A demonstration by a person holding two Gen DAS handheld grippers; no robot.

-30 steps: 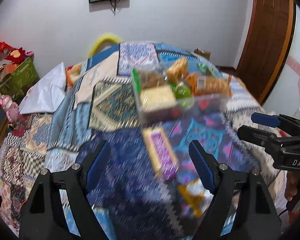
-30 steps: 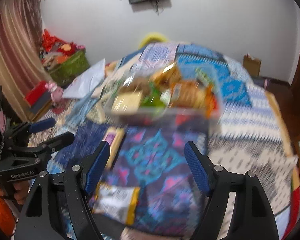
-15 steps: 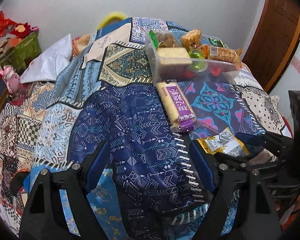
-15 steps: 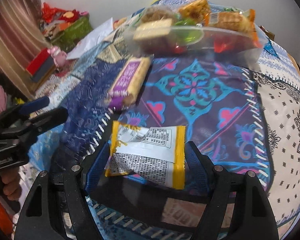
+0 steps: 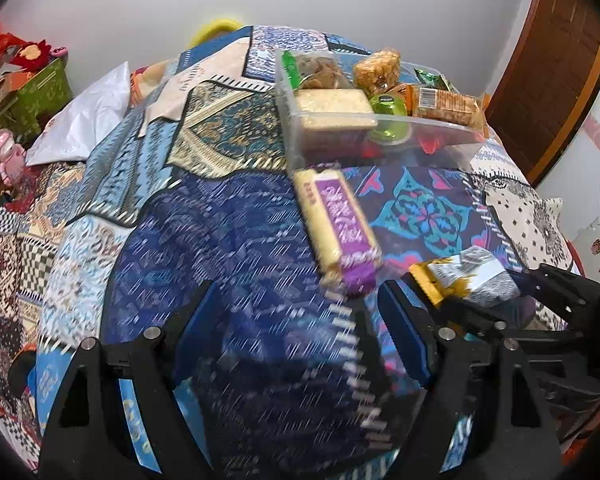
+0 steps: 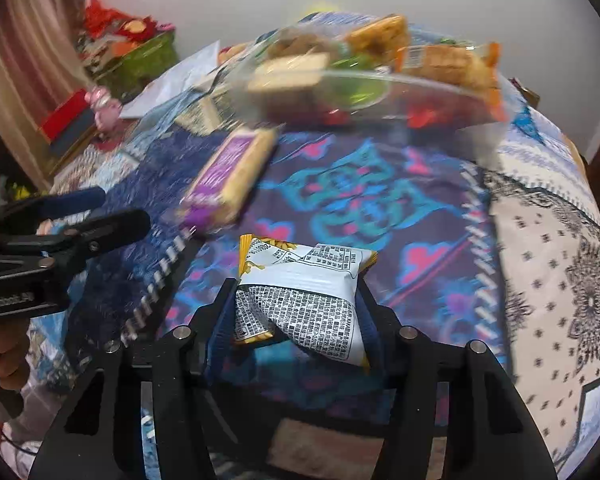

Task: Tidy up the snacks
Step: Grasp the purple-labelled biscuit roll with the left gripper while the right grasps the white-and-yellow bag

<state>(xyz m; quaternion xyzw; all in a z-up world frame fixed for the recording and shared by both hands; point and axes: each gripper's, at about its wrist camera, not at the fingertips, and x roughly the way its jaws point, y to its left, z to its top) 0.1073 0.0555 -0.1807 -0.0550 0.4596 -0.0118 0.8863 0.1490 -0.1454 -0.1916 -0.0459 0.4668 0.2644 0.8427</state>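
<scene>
While your right gripper (image 6: 298, 312) clamps its blue pads on the crumpled yellow-and-white snack packet (image 6: 303, 300), your left gripper (image 5: 300, 344) hangs with its jaws wide apart and nothing between them. The packet sits squeezed between the right fingers, its printed white side facing the camera and its yellow edge pointing forward, off the patchwork quilt (image 6: 539, 240). In the left wrist view you see that same packet (image 5: 471, 276) just to the right of your left gripper's right finger, held in the right tool's black jaws.

Ahead of your left gripper, slightly right of centre, lies the long purple-and-yellow biscuit pack (image 5: 335, 224) flat on the quilt, its far end close to the clear plastic bin (image 5: 292, 136). From the right gripper, that pack (image 6: 232, 176) lies forward and to the left, with the bin (image 6: 439, 100) straight ahead beyond it. The bin holds several snacks: a pale wafer block (image 5: 331, 108), a green jelly cup (image 5: 387, 108), an orange-wrapped cracker pack (image 5: 447, 106) and more bags behind. Both views are motion-blurred, so finer details cannot be read.
</scene>
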